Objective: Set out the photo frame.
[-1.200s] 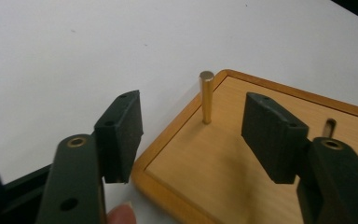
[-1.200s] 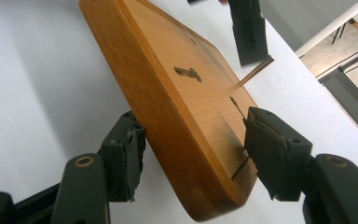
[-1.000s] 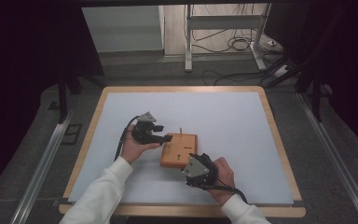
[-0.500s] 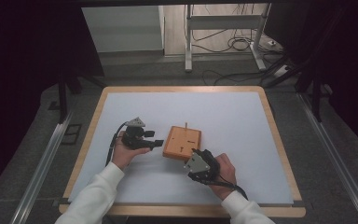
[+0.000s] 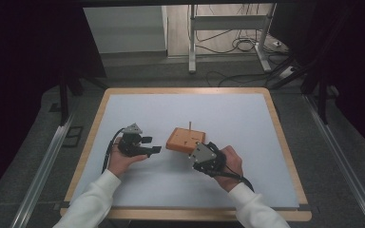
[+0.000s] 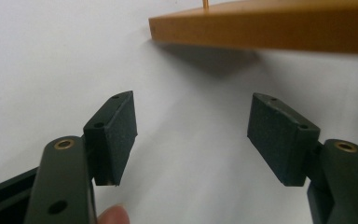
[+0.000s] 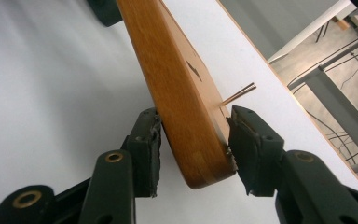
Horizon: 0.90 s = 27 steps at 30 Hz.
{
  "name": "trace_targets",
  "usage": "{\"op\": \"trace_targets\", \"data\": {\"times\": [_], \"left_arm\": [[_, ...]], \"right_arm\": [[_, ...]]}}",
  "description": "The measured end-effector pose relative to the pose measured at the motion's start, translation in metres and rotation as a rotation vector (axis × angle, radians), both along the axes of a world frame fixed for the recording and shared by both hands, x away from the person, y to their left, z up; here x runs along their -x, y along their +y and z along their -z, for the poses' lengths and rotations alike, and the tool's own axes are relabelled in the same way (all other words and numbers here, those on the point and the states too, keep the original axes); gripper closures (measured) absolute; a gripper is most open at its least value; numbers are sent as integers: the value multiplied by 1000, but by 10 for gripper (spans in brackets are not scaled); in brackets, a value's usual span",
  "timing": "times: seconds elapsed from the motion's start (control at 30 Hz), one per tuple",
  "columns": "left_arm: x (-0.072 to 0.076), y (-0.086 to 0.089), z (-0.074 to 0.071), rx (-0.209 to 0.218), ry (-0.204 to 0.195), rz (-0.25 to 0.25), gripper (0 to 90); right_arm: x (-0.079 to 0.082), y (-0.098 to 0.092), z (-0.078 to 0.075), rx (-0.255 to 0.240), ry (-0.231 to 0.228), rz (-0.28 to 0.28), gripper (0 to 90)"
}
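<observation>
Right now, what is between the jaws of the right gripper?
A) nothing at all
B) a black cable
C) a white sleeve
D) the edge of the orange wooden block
D: in the right gripper view, the right gripper has its two black jaws on either side of the wooden block, pressing on its near edge.

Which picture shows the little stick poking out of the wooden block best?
The high view: there the thin stick stands whole on the wooden block, clear against the white mat. The right gripper view shows it partly behind the block's edge. The left gripper view catches just its base at the top edge.
</observation>
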State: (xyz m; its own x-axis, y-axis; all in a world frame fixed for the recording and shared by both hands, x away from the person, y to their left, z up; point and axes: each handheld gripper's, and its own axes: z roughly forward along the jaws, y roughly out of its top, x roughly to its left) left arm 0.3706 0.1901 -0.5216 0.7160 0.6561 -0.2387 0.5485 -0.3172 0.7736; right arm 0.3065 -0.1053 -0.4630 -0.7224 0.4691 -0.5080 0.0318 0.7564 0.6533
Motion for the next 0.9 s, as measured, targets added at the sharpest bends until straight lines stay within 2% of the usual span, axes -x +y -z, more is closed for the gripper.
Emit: {"op": "trace_targets", "data": {"times": [0.23, 0.53, 0.77, 0.9], "left_arm": [[2, 2, 2, -16, 4, 6, 314], [9, 9, 6, -26, 8, 5, 314], [11, 14, 7, -21, 9, -4, 314], [11, 14, 8, -22, 12, -2, 314]], "right_arm": [[-17, 4, -18, 1, 38, 12, 576], [-31, 10, -29, 4, 72, 18, 601], [-36, 17, -32, 18, 53, 3, 636], [-41, 21, -36, 45, 32, -7, 668]]}}
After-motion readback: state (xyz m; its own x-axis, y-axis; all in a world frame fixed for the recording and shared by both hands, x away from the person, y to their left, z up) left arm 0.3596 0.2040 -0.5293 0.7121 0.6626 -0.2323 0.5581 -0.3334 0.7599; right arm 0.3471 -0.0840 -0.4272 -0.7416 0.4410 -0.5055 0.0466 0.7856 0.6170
